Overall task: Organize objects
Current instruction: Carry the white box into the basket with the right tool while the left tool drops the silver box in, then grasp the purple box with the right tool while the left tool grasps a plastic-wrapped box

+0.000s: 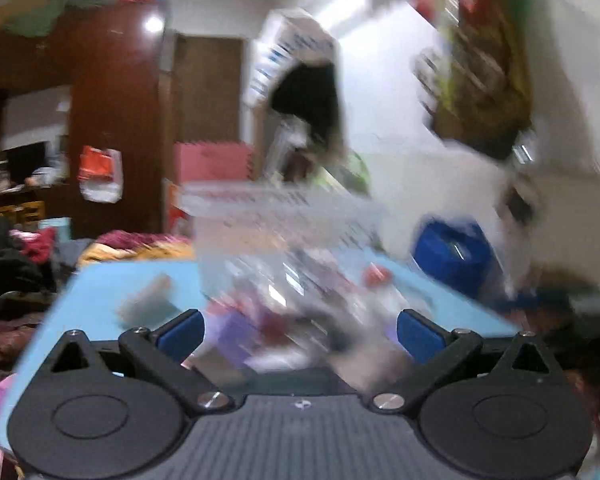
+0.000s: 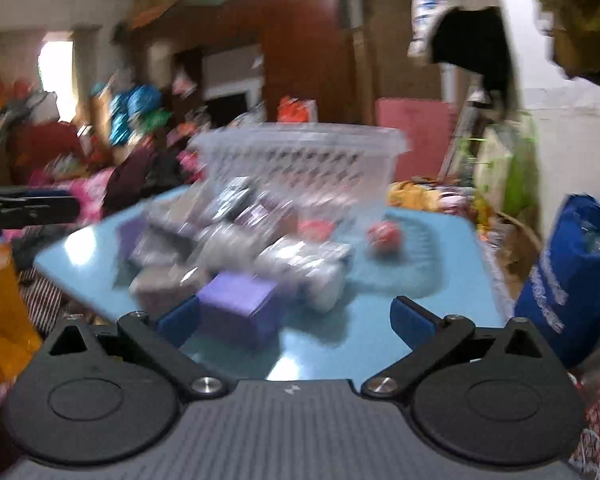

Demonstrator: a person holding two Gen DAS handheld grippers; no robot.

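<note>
Two open claws are hovering over a cluttered blue desk, both views smeared by blur.

Both the left claw and the right claw are standing with their blue pads spread wide and nothing between them. A clear plastic basket is sitting at the far side of the desk, and a heap of small wrapped packets is lying in front of it, too blurred to tell apart. A purple box is resting at the near edge of the heap, just ahead of the right claw's left pad. A small red thing is lying to the right of the heap, apart from it. A blue bag is standing beside the desk's right edge. In the left view, the basket is looming close ahead of the claw.
</note>
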